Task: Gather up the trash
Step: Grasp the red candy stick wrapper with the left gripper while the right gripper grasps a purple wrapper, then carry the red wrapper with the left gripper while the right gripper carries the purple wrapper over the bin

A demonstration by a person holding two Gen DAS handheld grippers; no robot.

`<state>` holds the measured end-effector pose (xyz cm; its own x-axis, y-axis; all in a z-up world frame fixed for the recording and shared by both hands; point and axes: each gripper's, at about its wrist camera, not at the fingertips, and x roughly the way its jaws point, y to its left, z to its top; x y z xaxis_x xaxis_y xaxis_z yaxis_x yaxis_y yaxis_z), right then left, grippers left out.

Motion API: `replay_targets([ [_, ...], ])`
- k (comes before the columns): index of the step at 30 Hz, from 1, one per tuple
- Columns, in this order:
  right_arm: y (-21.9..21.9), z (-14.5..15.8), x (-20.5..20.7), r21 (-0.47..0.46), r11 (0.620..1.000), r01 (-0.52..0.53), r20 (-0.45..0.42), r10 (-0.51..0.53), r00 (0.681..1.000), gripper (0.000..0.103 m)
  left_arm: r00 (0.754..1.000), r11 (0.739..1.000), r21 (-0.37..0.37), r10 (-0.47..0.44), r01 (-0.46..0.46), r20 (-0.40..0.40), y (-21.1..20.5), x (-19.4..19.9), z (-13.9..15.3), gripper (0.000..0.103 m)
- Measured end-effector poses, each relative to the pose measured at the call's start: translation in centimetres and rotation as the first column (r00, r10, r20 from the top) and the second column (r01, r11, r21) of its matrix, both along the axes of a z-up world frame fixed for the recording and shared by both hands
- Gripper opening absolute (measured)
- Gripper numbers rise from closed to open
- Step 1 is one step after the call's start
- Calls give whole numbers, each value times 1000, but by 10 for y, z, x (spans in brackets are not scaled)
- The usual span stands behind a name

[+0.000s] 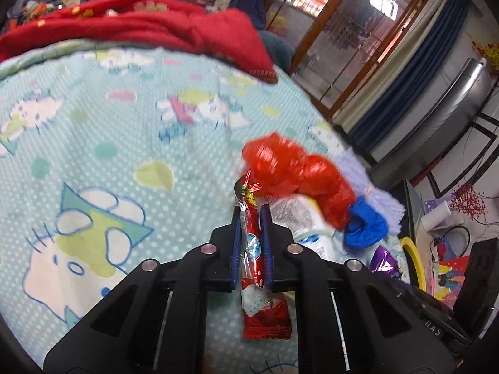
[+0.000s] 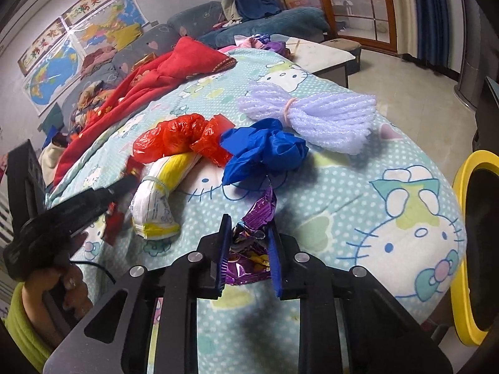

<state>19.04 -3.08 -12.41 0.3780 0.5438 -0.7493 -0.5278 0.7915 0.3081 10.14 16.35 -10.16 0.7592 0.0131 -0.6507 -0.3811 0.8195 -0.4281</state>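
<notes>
**mika_r:** Left claw (image 1: pixel 251 218) is pinching a red snack wrapper (image 1: pixel 254 249) between its blue pads; the wrapper hangs down past them over the bed (image 1: pixel 93 131). Anyone see the other one?

**dov77:** Yep, right claw (image 2: pixel 249 243) has its pads closed in on a purple foil wrapper (image 2: pixel 254 218), gripping the crumpled middle, and the top end sticks up out of it.

**mika_r:** And beyond that?

**dov77:** On the Hello Kitty blanket (image 2: pixel 389 187), just ahead of the purple one, sits a blue plastic bag (image 2: pixel 265 152) touching a red plastic bag (image 2: pixel 184 137). A white and yellow packet (image 2: pixel 159 193) lies partly under the red bag. A lavender foam net bundle (image 2: pixel 315 112) lies behind the blue bag, and a red quilt (image 2: pixel 149 84) is heaped farther back.
</notes>
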Motion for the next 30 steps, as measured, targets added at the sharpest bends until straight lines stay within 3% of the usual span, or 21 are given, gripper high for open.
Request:
replay_targets([
  [13, -34, 40, 4, 50, 998, 41, 88, -45, 995, 17, 983, 991, 78, -120, 110, 141, -37, -6, 47, 6],
  [30, -95, 70, 18, 104, 978, 180, 174, -196, 965, 16, 934, 946, 136, -315, 294, 166, -109, 7, 61, 6],
])
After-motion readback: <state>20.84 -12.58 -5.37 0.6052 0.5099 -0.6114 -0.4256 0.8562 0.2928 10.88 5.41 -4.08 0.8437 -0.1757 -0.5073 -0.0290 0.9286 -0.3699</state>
